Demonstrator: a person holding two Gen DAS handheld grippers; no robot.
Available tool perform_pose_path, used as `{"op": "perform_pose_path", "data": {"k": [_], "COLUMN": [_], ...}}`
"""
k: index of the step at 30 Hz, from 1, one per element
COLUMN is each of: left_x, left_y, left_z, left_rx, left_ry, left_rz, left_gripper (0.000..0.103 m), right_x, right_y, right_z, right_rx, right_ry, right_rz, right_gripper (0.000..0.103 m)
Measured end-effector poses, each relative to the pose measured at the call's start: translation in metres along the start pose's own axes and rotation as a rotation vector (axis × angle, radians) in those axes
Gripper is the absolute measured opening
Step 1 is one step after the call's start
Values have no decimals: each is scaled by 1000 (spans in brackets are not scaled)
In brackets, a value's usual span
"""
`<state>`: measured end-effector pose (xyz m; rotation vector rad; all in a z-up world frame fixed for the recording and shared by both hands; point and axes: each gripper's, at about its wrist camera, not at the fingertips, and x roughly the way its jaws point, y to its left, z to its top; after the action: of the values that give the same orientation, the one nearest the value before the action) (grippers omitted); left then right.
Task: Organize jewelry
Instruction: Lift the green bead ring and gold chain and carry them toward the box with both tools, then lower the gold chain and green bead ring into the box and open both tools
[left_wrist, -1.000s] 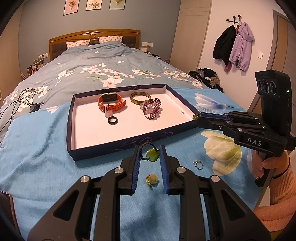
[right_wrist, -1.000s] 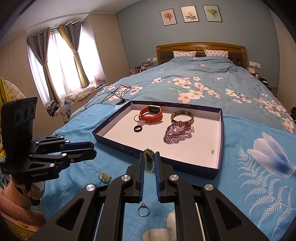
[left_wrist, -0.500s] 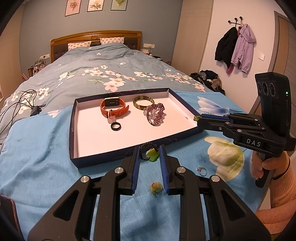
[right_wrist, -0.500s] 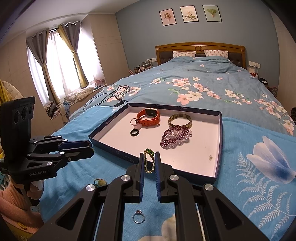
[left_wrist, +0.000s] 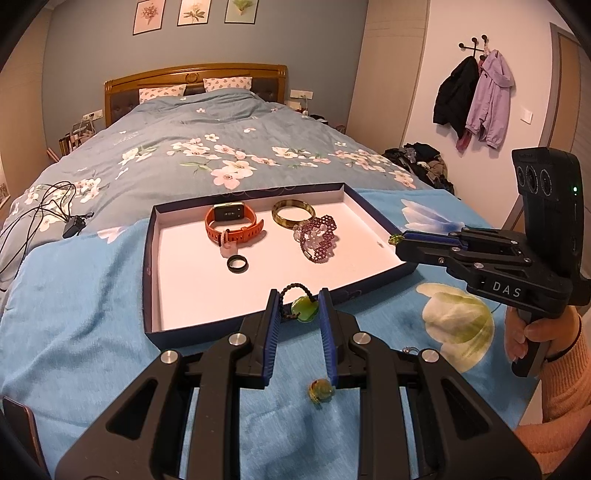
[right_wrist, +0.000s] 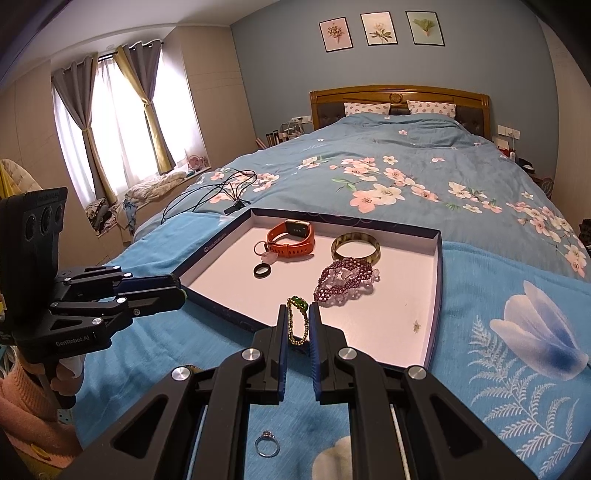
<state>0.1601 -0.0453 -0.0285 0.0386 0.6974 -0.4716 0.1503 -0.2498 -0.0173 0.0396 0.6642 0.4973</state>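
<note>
With the left gripper (left_wrist: 295, 308) clamping the jade pendant (left_wrist: 304, 311) and the right gripper (right_wrist: 298, 323) pinching the gold chain (right_wrist: 297, 325), each piece is best carried over the tray (left_wrist: 147, 280)'s near rim to bare floor before release.

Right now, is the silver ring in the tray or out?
Out. The silver ring lies on the blue blanket, outside the tray.

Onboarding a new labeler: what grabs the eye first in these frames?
Both grippers carrying jewelry: the left gripper shut on a green pendant on a dark cord, the right gripper shut on a gold chain. Just beyond lies the shallow box on the blue bedspread, holding an orange watch, bangle and black ring.
</note>
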Motion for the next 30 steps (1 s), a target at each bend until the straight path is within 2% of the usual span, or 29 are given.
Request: {"op": "perform_pose_path", "data": {"k": [30], "left_x": [32], "left_y": [18], "left_z": [17], "left_rx": [-27], "left_ry": [28], "left_rz": [27], "left_gripper": [21], "right_x": [29], "right_y": [-10], "right_z": [10], "right_rx": [-18], "right_ry": [38], "right_rz": [-22], "right_gripper": [9]}}
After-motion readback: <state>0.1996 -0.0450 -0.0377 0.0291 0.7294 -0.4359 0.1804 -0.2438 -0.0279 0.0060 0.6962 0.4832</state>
